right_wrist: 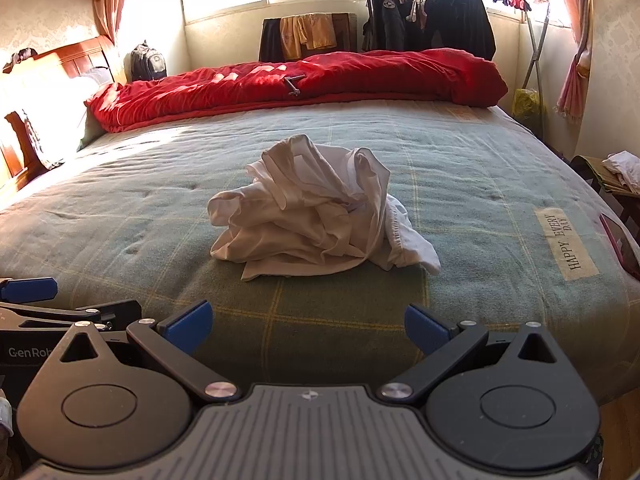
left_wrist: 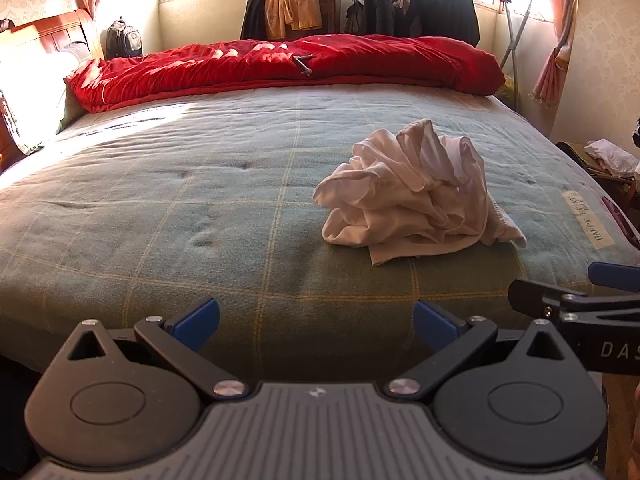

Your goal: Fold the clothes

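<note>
While the white garment [right_wrist: 320, 208] lies crumpled in a heap on the green plaid bedspread [left_wrist: 160, 208], nothing of the folding has begun: this looks like the approach before the first grasp. Both claws hang at the near edge of the bed, short of the cloth and touching nothing. The left gripper [left_wrist: 316, 322] has its blue-padded fingers spread wide with only bedspread between them, and from its camera the heap sits ahead and to the right. The right gripper [right_wrist: 308, 326] is likewise spread wide and empty, with the heap almost straight ahead of it. The two tools ride side by side, each showing at the edge of the other's view. A ribbed hem or waistband shows at the right side of the heap, but which kind of garment it is cannot be told. The next move probably calls for reaching forward, pinching the cloth at two separate edges or corners, and lifting and spreading it flat before any fold. A red quilt [left_wrist: 280, 64] lies well beyond, along the far side of the bed, and a sewn label [right_wrist: 562, 242] sits to the right of the heap.
</note>
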Action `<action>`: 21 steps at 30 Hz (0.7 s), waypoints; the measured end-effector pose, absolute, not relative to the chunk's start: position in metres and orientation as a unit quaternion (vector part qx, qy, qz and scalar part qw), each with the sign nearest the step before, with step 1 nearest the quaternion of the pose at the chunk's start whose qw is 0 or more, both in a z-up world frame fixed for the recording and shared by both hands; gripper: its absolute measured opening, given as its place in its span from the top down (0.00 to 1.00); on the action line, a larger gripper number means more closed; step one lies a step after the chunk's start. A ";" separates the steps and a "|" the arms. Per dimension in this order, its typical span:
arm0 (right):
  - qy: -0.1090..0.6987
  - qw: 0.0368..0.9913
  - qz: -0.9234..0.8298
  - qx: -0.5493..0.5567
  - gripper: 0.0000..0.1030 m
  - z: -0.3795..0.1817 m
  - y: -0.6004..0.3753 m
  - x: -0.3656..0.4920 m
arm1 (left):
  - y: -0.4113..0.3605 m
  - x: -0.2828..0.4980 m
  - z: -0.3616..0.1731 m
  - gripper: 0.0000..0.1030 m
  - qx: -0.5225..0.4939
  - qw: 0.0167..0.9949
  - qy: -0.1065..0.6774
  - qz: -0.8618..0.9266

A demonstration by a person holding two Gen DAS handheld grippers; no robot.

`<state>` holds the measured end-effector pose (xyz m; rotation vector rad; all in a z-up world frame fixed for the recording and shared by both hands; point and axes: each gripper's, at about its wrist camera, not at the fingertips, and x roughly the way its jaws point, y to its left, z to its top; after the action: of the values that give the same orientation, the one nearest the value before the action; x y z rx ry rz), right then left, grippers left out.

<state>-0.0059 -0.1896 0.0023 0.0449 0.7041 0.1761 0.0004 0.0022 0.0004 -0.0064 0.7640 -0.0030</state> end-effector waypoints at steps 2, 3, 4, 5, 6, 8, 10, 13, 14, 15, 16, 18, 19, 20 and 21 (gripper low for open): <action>0.343 0.935 0.087 0.023 0.00 0.004 -0.188 -0.007 | 0.002 0.003 0.001 0.00 0.000 0.925 0.379 0.000; 0.344 0.935 0.087 0.023 0.00 0.004 -0.188 -0.007 | -0.001 0.007 0.000 0.00 0.006 0.923 0.386 0.005; 0.345 0.934 0.087 0.022 0.00 0.005 -0.187 -0.008 | -0.003 0.010 -0.001 0.00 0.010 0.922 0.387 0.007; 0.345 0.934 0.087 0.022 0.00 0.006 -0.186 -0.008 | -0.003 0.010 -0.002 0.00 0.008 0.923 0.384 0.006; 0.345 0.934 0.087 0.021 0.00 0.006 -0.186 -0.008 | -0.001 0.009 -0.002 0.00 0.005 0.926 0.378 0.005; 0.344 0.935 0.087 0.021 0.00 0.003 -0.187 -0.007 | 0.001 0.005 -0.002 0.00 0.000 0.929 0.371 0.002; 0.343 0.935 0.088 0.022 0.00 0.002 -0.190 -0.007 | 0.003 0.002 0.000 0.00 -0.004 0.929 0.370 0.001; 0.344 0.935 0.088 0.022 0.00 0.003 -0.190 -0.008 | 0.004 0.000 0.000 0.00 -0.006 0.929 0.371 0.001; 0.344 0.935 0.087 0.022 0.00 0.003 -0.189 -0.008 | 0.004 0.001 0.000 0.00 -0.006 0.928 0.372 0.001; 0.344 0.935 0.087 0.023 0.00 0.003 -0.189 -0.008 | 0.004 0.001 0.000 0.00 -0.007 0.928 0.372 0.001; 0.344 0.935 0.087 0.023 0.00 0.003 -0.189 -0.008 | 0.004 0.001 0.000 0.00 -0.007 0.928 0.372 0.001; 0.344 0.935 0.087 0.023 0.00 0.004 -0.189 -0.008 | 0.004 0.001 -0.001 0.00 -0.009 0.928 0.371 0.001; 0.344 0.935 0.087 0.023 0.00 0.004 -0.189 -0.009 | 0.005 0.001 -0.001 0.00 -0.010 0.928 0.371 0.001; 0.345 0.934 0.087 0.023 0.00 0.004 -0.189 -0.009 | 0.005 0.001 -0.001 0.00 -0.011 0.928 0.372 0.000; 0.345 0.934 0.086 0.023 0.00 0.004 -0.189 -0.009 | 0.005 0.001 -0.001 0.00 -0.011 0.928 0.371 0.000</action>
<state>-0.0090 -0.1890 0.0042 0.0477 0.7049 0.1768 0.0011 0.0051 -0.0011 -0.0225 0.7612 -0.0003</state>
